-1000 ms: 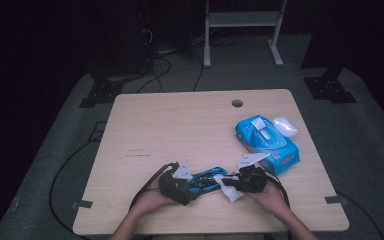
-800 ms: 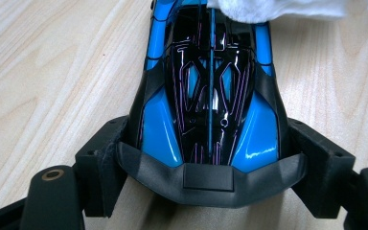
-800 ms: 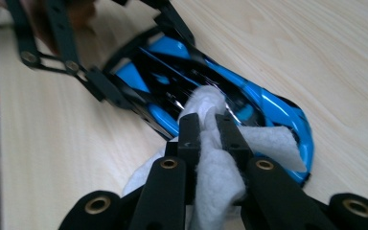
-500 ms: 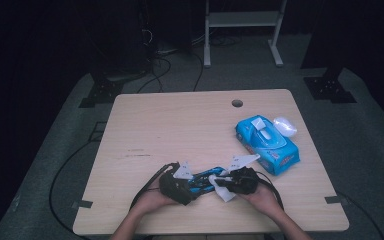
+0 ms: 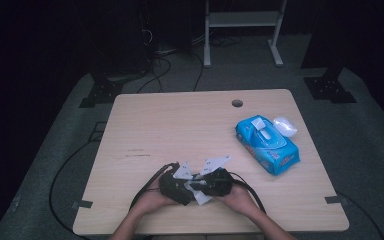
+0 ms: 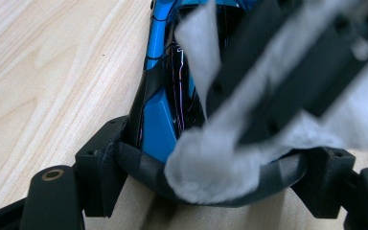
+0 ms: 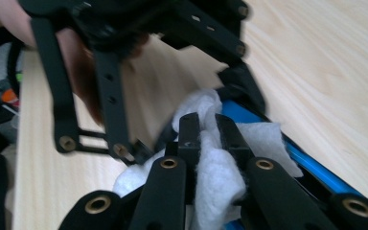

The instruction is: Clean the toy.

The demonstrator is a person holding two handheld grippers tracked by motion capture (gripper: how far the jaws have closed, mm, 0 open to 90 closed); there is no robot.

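**Wipe pressed on a blue object at the table's near edge**

Both grippers meet close to the near edge of the wooden table [image 5: 180, 125], a little left of its middle, with the person's hands behind them. The left gripper [image 6: 211, 158] has its jaws clamped across a glossy blue and black object [image 6: 160, 96], which lies on the tabletop; its exact kind is hard to make out, perhaps a shaped plastic case or toy. The right gripper [image 7: 207, 132] has its jaws clenched on a white wipe [image 7: 215, 177], pinching a fold of it between the two black pads, and the wipe lies on the blue object right where the left gripper grips it. In the left gripper view the wipe bunches up against the near end of the object, with the right gripper's black jaws blurred above it.

Well apart, near the table's right edge, a blue pack of wet wipes [image 5: 266, 144] lies flat, its white lid [image 5: 285, 126] open just beside it. A round cable hole [image 5: 237, 103] sits near the far edge.
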